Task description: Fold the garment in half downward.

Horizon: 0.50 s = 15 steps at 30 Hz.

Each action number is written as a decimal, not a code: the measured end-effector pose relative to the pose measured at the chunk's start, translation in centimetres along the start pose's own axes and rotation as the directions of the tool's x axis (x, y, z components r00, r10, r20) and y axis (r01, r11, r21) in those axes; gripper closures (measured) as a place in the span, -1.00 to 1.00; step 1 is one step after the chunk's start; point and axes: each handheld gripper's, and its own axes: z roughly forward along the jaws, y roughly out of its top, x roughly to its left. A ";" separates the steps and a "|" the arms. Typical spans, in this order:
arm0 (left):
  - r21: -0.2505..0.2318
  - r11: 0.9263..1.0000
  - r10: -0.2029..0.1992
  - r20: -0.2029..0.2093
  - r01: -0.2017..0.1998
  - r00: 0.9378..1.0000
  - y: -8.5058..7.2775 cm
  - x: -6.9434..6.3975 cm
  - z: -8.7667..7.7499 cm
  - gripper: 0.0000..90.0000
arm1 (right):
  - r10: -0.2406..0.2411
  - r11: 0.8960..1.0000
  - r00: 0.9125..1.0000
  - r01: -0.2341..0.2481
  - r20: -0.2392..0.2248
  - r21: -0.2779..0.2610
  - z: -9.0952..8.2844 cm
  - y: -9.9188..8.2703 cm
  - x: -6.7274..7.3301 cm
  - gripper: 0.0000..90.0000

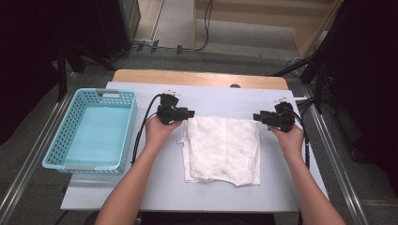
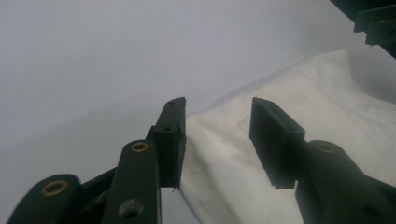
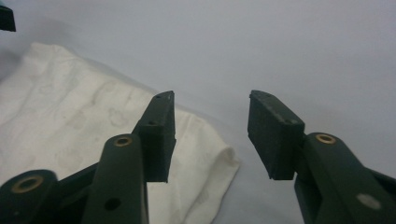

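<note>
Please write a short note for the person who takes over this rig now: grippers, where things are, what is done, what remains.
Left gripper: open, at the far left corner of the folded white cloth, holding nothing.
Right gripper: open, at the far right corner, holding nothing.
The cloth lies flat on the table. The blue basket stands left of it, with nothing inside.
Done: the cloth is folded and let go.
Left: probably another fold, or moving it into the basket.
</note>
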 end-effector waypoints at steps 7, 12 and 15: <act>0.001 1.000 -0.014 0.052 0.014 0.999 -0.2 -0.3 -0.7 0.01 | -0.028 1.000 0.999 0.028 -0.020 0.013 -0.5 -0.3 0.7 -0.14; 0.027 0.999 0.015 0.083 -0.017 0.996 -0.2 -1.2 -0.8 -0.09 | -0.025 1.000 0.998 0.025 -0.054 -0.004 -1.0 -0.4 1.0 -0.21; 0.035 0.999 0.034 0.085 -0.037 0.996 -0.3 -1.7 -0.9 -0.10 | -0.034 0.999 0.997 0.034 -0.069 -0.004 -0.9 -0.6 1.1 -0.24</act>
